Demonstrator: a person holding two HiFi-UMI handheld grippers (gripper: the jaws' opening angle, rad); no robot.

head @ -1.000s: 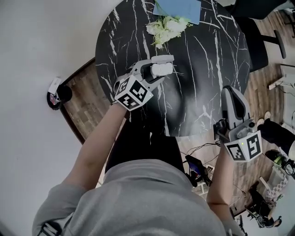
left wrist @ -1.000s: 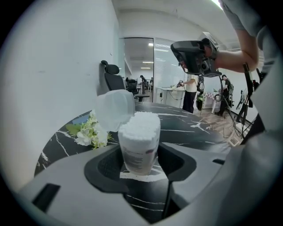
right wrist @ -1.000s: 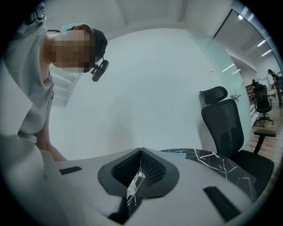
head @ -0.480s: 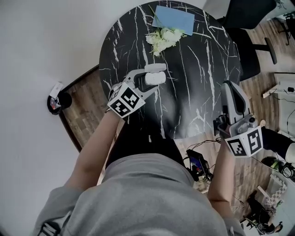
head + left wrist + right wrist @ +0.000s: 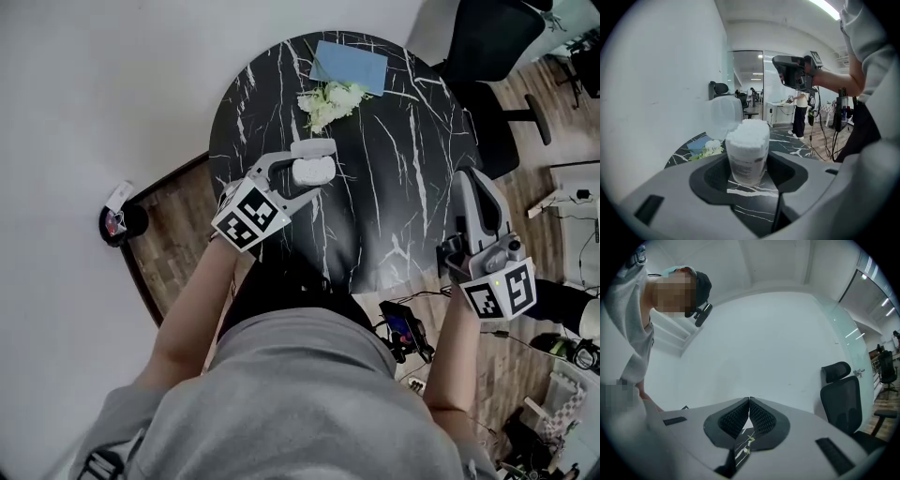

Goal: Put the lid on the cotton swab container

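Observation:
The cotton swab container [image 5: 310, 172] stands upright on the black marble table [image 5: 394, 159], packed with white swabs. From the left gripper view, the container [image 5: 747, 152] has its clear hinged lid [image 5: 724, 112] flipped open behind it. My left gripper [image 5: 322, 169] is open, one jaw on each side of the container with a gap on both sides. Seen from its own camera, the left gripper [image 5: 749, 165] frames the container. My right gripper [image 5: 467, 185] hovers over the table's right edge, shut and empty. The right gripper [image 5: 749, 403] points up at a white wall.
A bunch of white flowers [image 5: 328, 98] and a blue sheet [image 5: 349, 64] lie at the table's far side. A black office chair [image 5: 487, 52] stands beyond the table on the right. Cables and a device [image 5: 403, 330] lie on the wooden floor near my legs.
The head view has shifted and drawn back a little. Both grippers keep their places relative to the table and the container.

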